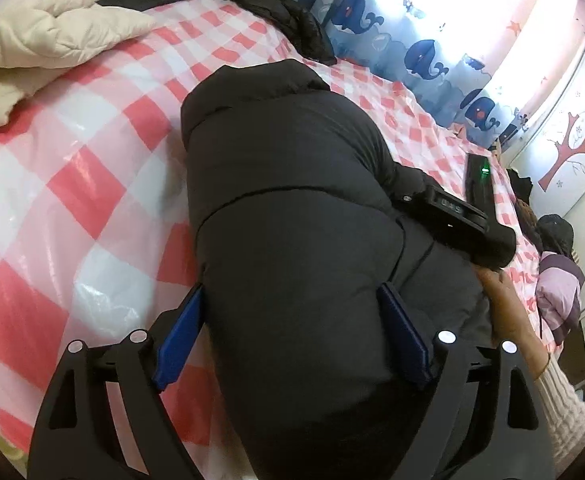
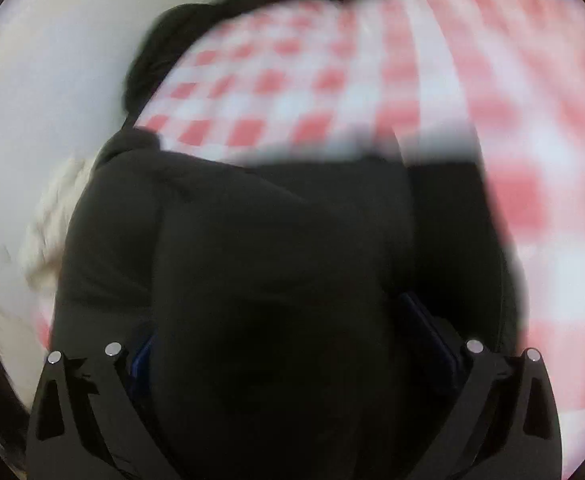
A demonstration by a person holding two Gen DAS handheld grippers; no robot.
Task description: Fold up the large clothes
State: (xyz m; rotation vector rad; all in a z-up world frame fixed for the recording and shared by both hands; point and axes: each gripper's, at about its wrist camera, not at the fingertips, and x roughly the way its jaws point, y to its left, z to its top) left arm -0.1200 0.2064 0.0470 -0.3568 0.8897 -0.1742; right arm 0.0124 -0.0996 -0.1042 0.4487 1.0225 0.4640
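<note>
Pink-and-white checked plastic sheet (image 1: 92, 160) covers the whole bed, glossy and a bit crinkled. From the left wrist, the black puffer jacket (image 1: 292, 200) lies folded in a long bundle across it, and the left gripper (image 1: 290, 312) straddles it with blue pads spread wide on either side, not squeezing. Cream quilt (image 1: 40, 36) sits far left, whale-print curtains (image 1: 424, 56) and a tree wall sticker (image 1: 568, 152) behind. Right wrist view is blurry: same jacket (image 2: 272, 260) on the checked sheet (image 2: 432, 100), bulging between the right gripper (image 2: 292, 328) fingers; can't tell if they're pressing it.
</note>
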